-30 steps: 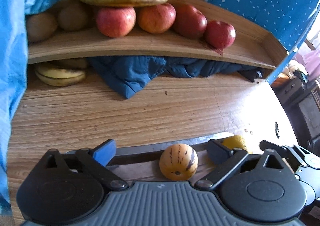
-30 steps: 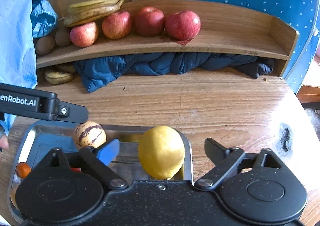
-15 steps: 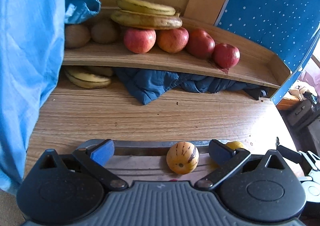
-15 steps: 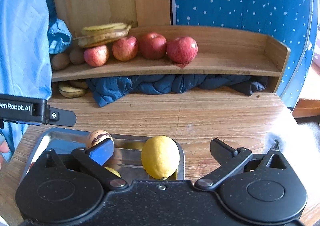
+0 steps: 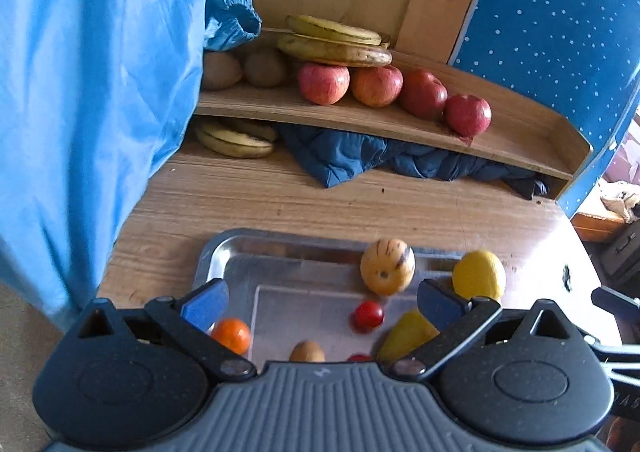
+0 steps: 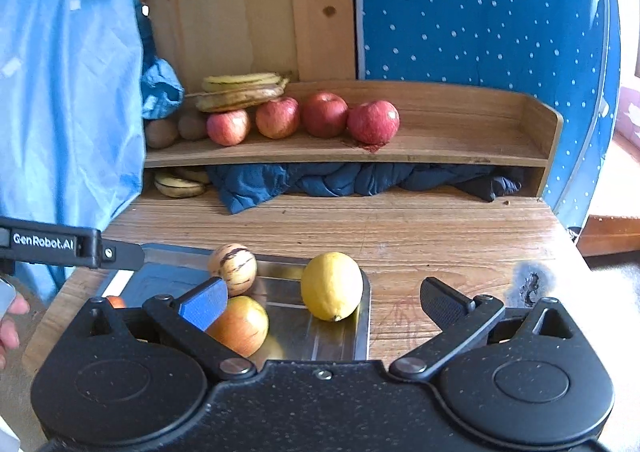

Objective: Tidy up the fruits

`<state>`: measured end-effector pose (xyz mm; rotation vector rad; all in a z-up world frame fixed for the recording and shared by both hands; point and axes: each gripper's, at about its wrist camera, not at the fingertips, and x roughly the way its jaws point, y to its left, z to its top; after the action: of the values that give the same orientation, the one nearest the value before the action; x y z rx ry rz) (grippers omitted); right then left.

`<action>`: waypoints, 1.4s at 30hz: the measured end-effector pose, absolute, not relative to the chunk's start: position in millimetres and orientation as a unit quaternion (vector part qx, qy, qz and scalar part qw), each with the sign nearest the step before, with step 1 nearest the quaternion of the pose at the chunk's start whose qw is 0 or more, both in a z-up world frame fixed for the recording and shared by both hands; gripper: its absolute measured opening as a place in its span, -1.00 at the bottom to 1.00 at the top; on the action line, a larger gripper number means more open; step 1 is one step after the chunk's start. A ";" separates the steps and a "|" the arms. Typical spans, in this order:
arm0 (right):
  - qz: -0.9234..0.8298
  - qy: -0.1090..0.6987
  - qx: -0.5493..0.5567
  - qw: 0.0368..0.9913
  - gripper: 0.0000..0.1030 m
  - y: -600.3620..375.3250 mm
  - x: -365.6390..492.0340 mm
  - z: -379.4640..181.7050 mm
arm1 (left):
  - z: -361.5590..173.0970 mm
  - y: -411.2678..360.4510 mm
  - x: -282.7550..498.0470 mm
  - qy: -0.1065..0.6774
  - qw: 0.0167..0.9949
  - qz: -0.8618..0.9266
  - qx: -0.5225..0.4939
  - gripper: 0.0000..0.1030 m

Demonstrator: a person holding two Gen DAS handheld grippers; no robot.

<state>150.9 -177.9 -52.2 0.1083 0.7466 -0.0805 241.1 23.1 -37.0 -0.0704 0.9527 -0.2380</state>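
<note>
Both my grippers spread, empty. Lemon (image 6: 331, 286) sits ahead between right gripper (image 6: 324, 298) fingers, long axis upright; left gripper (image 5: 320, 302) hovers farther off.

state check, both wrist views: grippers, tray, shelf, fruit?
left gripper: jaws open, empty, over the tray
right gripper: jaws open, empty
tray: on the table, holds loose fruit
lemon: in the tray, against its right rim
striped fruit: in the tray, far side
apples: four in a row on the shelf
bananas: stacked on the left apples
shelf: right part bare
</note>
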 end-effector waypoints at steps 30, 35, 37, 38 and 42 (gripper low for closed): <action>0.008 0.357 0.063 0.932 0.99 -127.5 41.4 -39.5 | -16.6 76.9 112.2 0.448 0.893 -0.042 -0.028 0.99; -0.002 0.366 0.064 0.929 0.99 -120.4 37.7 -42.5 | -19.9 83.1 103.9 0.443 0.895 -0.055 -0.016 0.99; -0.009 0.370 0.064 0.927 0.99 -118.6 36.6 -44.3 | -20.3 84.2 101.8 0.438 0.897 -0.064 -0.011 0.99; -0.013 0.373 0.064 0.925 0.99 -117.2 35.9 -45.1 | -20.7 84.8 100.4 0.436 0.897 -0.069 -0.009 0.99; -0.027 0.380 0.063 0.922 0.99 -111.3 32.0 -46.2 | -22.2 88.1 97.6 0.431 0.898 -0.085 -0.001 0.99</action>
<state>32.0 -111.3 -46.2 0.1293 0.7812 -0.0556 97.6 88.1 -22.2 -0.0013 0.8917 -0.1769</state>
